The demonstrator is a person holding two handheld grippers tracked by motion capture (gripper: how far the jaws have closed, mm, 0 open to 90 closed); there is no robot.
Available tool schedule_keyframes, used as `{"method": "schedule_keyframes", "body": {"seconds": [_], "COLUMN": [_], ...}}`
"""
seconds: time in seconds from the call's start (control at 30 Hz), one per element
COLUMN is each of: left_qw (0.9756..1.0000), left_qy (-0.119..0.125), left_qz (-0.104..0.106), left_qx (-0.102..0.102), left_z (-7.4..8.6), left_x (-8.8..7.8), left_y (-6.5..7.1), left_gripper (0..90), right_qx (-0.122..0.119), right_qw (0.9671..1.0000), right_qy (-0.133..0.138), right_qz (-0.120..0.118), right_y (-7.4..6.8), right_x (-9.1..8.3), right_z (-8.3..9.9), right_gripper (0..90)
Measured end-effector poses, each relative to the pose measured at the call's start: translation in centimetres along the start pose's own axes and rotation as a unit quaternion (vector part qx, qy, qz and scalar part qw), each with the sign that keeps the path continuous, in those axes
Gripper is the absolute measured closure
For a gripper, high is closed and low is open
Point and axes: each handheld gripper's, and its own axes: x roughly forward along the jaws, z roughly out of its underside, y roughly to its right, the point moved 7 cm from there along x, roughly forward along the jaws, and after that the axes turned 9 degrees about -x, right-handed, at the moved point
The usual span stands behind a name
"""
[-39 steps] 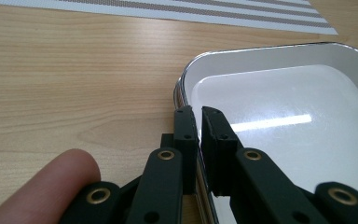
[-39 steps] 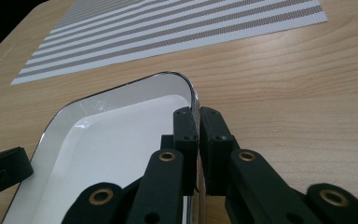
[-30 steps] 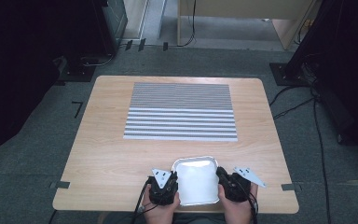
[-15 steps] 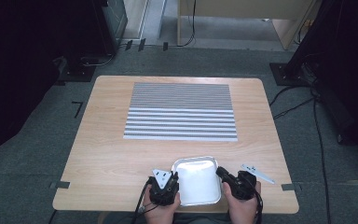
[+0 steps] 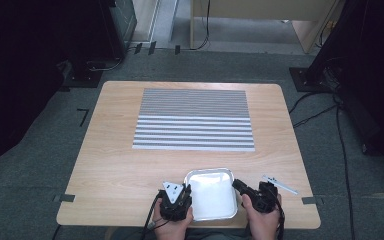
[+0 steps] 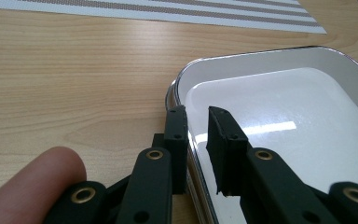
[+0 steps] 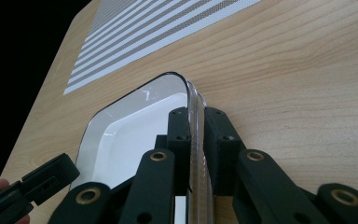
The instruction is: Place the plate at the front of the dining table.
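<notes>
We see the metal tray [image 5: 210,196] at the near edge of the bench [image 5: 110,170]. Our right tool [image 7: 196,122] is clenched on its rim; our left tool [image 6: 196,122] straddles the opposite rim, released.

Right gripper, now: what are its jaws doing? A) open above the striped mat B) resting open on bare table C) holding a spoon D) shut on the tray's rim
D: in the right gripper view, the right gripper has both jaws pressed against the thin rim of the metal tray, one on each side, on the wooden table.
</notes>
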Motion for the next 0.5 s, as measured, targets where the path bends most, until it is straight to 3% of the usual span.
{"method": "schedule_keyframes", "body": {"seconds": [0.23,0.33,0.37,0.43,0.47,0.5], "left_qw": [1.0000,1.0000,1.0000,1.0000,1.0000,1.0000], "left_qy": [-0.001,0.000,0.000,0.000,0.001,0.001], "left_qz": [0.001,0.000,0.000,0.000,0.000,0.000], "left_qx": [0.003,0.003,0.003,0.003,0.003,0.003], "left_z": [0.2,0.2,0.2,0.2,0.2,0.2], "left_x": [-0.1,-0.1,-0.2,-0.2,-0.2,-0.2], "left_y": [0.1,0.1,0.1,0.1,0.1,0.1], "left_gripper": [77.9,77.5,77.4,77.4,77.3,77.2], "right_qx": [-0.011,-0.038,-0.062,-0.070,-0.092,-0.092], "right_qw": [0.9999,0.9990,0.9973,0.9965,0.9937,0.9937], "right_qy": [-0.001,0.001,0.001,0.001,0.001,0.001], "right_qz": [0.007,0.023,0.039,0.045,0.064,0.064], "right_y": [-0.3,-0.6,-0.8,-0.9,-1.2,-1.2], "right_x": [-0.4,-0.4,-0.3,-0.3,-0.2,-0.2], "right_z": [0.1,0.2,0.3,0.4,0.6,0.6], "right_gripper": [86.1,86.4,87.3,88.1,88.7,88.7]}}
